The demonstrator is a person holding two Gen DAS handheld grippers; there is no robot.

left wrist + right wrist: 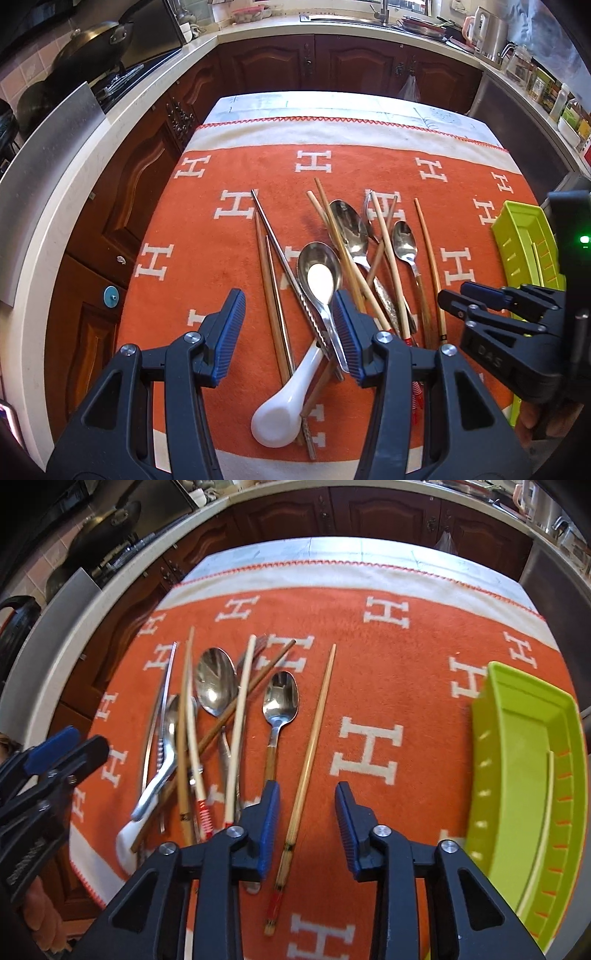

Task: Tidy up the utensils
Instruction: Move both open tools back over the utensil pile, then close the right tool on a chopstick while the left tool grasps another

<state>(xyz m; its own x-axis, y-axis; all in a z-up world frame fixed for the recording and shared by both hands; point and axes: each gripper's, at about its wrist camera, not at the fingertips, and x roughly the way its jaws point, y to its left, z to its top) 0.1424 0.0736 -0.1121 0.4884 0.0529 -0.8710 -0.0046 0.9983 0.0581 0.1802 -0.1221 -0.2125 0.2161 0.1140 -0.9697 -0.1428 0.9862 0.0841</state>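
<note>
Daylight is coming in bright from the far side, blowing out the table's [332, 105] far edge. Glare is showing on the metal spoons [320, 275]. Fisheye is bending the edges hard. Right wrist view is looking slightly motion-blurred; left wrist view is staying sharp.

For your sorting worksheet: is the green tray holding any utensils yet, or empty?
Empty as far as visible: the green tray shows bare plastic, and the utensils lie on the orange cloth.
</note>
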